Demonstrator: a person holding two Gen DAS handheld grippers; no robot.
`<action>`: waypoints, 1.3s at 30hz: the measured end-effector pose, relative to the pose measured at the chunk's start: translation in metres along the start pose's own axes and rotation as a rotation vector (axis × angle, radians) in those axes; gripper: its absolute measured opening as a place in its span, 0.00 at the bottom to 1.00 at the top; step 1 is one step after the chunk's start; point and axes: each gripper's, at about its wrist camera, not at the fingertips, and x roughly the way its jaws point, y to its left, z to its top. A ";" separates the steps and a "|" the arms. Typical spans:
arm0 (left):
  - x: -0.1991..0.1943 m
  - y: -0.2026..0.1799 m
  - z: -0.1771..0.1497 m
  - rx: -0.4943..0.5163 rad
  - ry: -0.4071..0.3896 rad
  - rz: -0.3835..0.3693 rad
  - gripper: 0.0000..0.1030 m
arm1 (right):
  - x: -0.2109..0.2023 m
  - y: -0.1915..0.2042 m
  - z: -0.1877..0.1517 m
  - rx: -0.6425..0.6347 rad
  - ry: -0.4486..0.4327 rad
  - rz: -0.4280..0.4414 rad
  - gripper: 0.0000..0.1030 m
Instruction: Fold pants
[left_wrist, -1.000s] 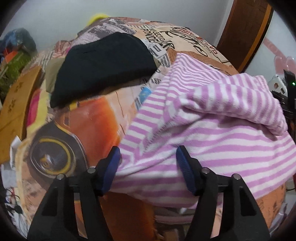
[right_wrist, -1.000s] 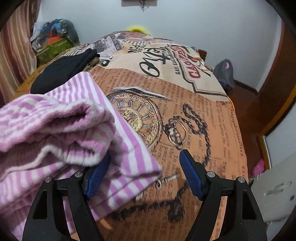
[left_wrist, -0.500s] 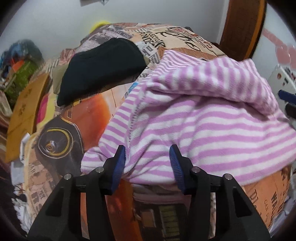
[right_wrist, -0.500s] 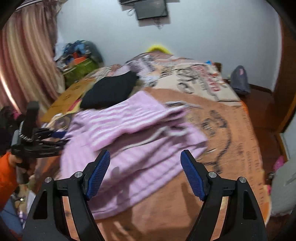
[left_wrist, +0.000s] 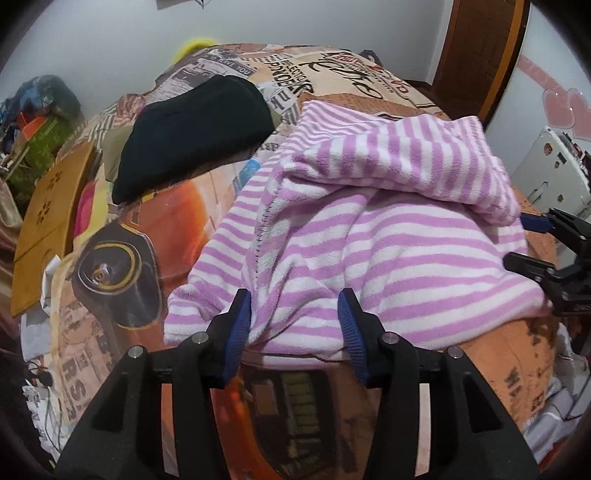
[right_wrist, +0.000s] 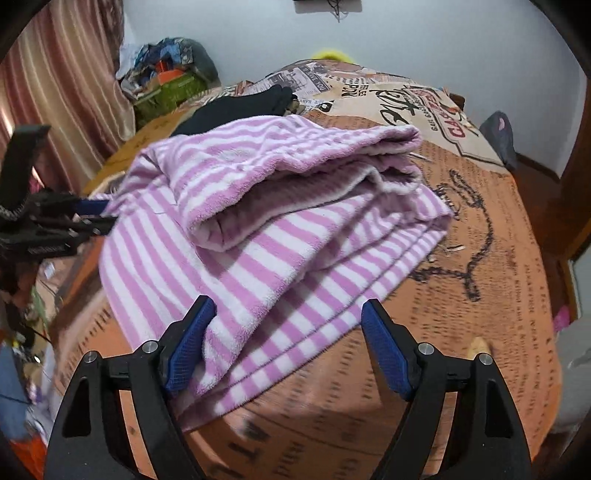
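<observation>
Looking across the printed bedspread (left_wrist: 122, 236), we saw a black folded garment (left_wrist: 192, 129) lying far left, apart from the striped pants (left_wrist: 388, 236). The pants lay folded in a soft heap in the middle of the bed. Our left gripper (left_wrist: 295, 325) sat at their near edge with fabric bunched between its half-closed blue pads; we could not tell whether they truly pinched it. Our right gripper (right_wrist: 284, 343) stood spread wide at the opposite edge, its left pad brushing the cloth, nothing gripped.
</observation>
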 end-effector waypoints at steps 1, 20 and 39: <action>-0.002 -0.003 -0.001 -0.001 0.000 -0.003 0.46 | -0.001 -0.002 0.000 -0.011 0.001 -0.006 0.75; -0.028 -0.048 -0.009 0.033 -0.006 -0.019 0.46 | -0.019 -0.096 -0.020 0.084 0.070 -0.215 0.70; 0.002 -0.113 0.043 0.180 0.028 -0.230 0.46 | -0.021 -0.035 -0.022 0.231 -0.089 0.040 0.72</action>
